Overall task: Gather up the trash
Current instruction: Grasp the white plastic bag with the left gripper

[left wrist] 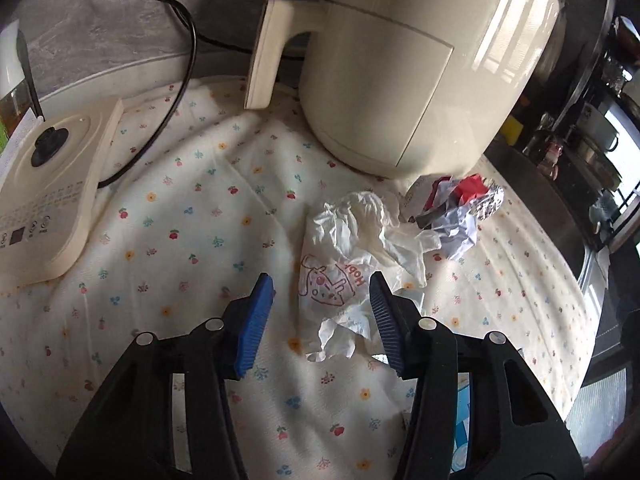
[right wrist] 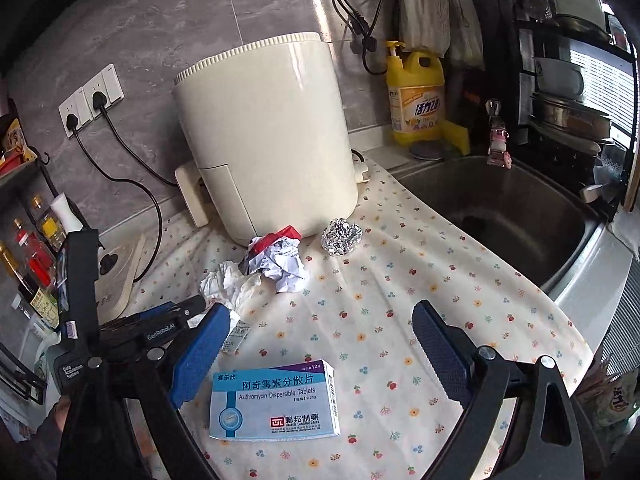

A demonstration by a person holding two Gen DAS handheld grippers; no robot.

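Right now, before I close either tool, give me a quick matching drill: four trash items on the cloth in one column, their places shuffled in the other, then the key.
Items
1. foil ball
2. tablet box
3. white printed wrapper
4. red and white crumpled paper

Places
A. between the open left tool fingers
B. in front of the air fryer, left of the foil
C. nearest the sink
D. between the open right tool fingers

Pairs: 1-C, 2-D, 3-A, 4-B
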